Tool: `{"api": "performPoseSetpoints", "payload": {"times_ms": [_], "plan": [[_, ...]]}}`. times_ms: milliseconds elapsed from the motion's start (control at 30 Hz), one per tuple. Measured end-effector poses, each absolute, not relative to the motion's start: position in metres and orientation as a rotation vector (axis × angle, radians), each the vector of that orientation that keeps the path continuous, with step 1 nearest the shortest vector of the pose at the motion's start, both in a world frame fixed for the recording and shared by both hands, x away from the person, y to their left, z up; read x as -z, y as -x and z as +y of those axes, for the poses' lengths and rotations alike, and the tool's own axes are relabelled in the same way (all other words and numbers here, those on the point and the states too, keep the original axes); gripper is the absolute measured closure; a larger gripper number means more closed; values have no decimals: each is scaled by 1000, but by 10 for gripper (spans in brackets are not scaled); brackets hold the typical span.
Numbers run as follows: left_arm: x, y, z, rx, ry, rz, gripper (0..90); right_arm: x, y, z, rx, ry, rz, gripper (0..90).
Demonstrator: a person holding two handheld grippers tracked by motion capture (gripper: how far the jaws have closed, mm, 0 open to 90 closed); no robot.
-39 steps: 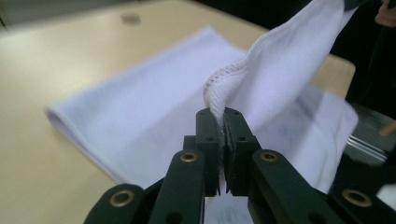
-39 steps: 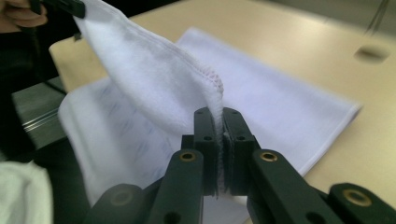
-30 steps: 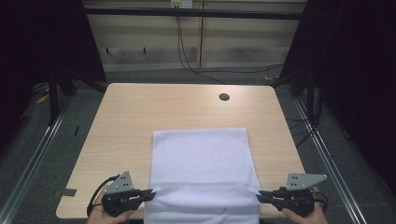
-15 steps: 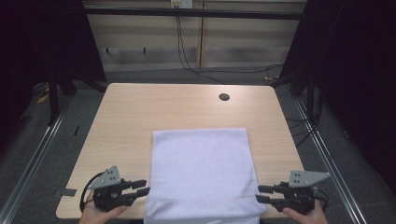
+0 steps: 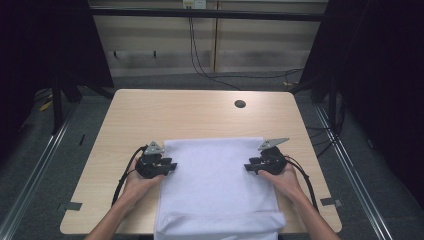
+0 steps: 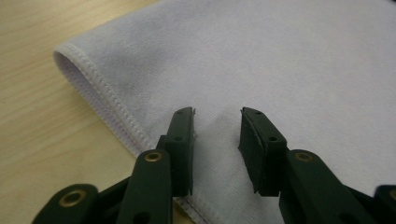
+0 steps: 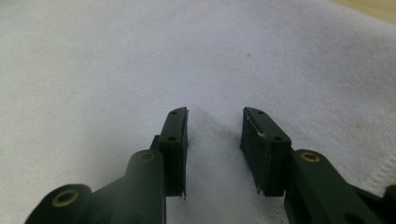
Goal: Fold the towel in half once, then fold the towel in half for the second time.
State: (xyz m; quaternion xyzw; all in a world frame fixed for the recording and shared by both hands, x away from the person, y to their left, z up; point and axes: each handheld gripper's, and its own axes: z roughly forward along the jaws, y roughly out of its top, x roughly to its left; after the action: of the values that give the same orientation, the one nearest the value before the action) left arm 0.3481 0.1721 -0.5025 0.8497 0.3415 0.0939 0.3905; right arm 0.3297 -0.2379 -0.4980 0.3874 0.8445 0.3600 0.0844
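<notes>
One white towel lies at the table's near edge, its folded front hanging over and cut off. Two grippers: left gripper at its left hem, right gripper near its right edge, both released, jaws just opened, pads apart over cloth.

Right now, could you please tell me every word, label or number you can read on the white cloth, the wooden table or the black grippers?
None: the white hemmed cloth, the light wooden table, the left gripper and the right gripper carry no readable text.
</notes>
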Motion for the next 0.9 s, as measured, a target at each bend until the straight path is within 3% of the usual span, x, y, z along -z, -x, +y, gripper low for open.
{"api": "performPoseSetpoints", "payload": {"times_ms": [167,200,300,400,600,667,700,733,900], "plan": [[503,-337,182,-195,-2158,844,730,496,-319,-237,-1034,-1131,2537,625],[502,-334,184,-191,-2167,836,754,496,-310,-237,-1008,-1107,2542,682],[501,-324,183,-218,-2193,816,770,496,-300,-237,-1023,-1104,2531,712],[499,-316,180,-223,-2220,797,847,494,-290,-233,-997,-1083,2557,787],[499,-300,188,-158,-2207,776,849,493,-263,-233,-1022,-1080,2601,805],[498,-297,189,-156,-2212,776,821,491,-254,-233,-1019,-1054,2621,713],[498,-295,188,-167,-2217,762,821,491,-254,-233,-1019,-1054,2621,713],[497,-296,187,-149,-2213,752,781,487,-257,-240,-1066,-1060,2556,622],[484,-310,195,-125,-2085,793,690,470,-283,-264,-1079,-1140,2405,557]]}}
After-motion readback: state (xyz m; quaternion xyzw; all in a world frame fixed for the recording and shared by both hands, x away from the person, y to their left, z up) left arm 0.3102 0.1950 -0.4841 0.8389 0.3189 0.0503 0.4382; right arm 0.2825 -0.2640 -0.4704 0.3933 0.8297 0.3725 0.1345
